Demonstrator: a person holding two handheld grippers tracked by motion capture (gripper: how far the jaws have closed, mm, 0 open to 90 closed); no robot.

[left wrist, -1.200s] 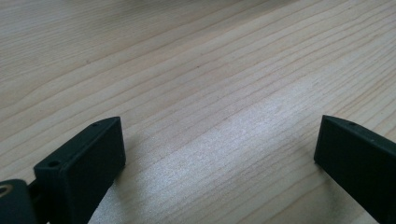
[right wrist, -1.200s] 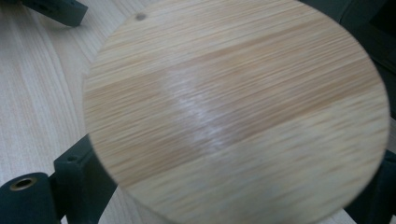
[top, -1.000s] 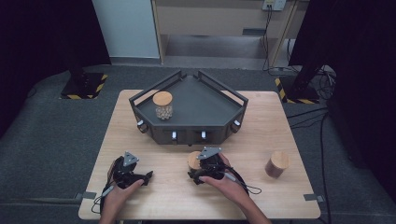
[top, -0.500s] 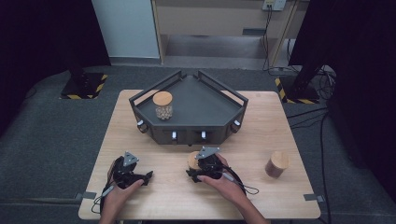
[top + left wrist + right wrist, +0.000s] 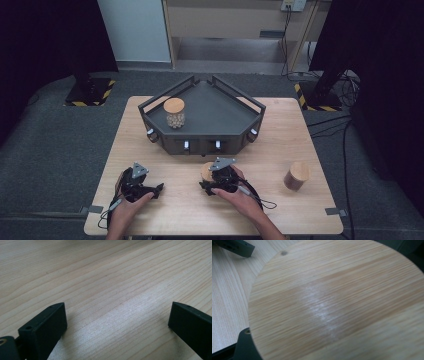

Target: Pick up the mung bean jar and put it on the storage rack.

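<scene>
Pale wood grain runs under the left tool [image 5: 117,322], which rests on the surface [image 5: 175,210] with its jaws spread wide and nothing between them. Well to its right, the right tool [image 5: 216,181] has just been closing its jaws on a jar with a bamboo lid [image 5: 337,302], and I take it as gripped; in the right gripper view that lid sits right against the camera, so the pads themselves are hidden. Beyond both tools stands a dark railed tray [image 5: 250,107] that already carries a lidded jar of pale beans [image 5: 174,112], and farther right of the right tool a darker jar [image 5: 296,176] waits alone. The risk, as I judge it, is an off-centre grip: the smooth jar could tilt or slip when lifted, or clip the tray's rail going over.
</scene>
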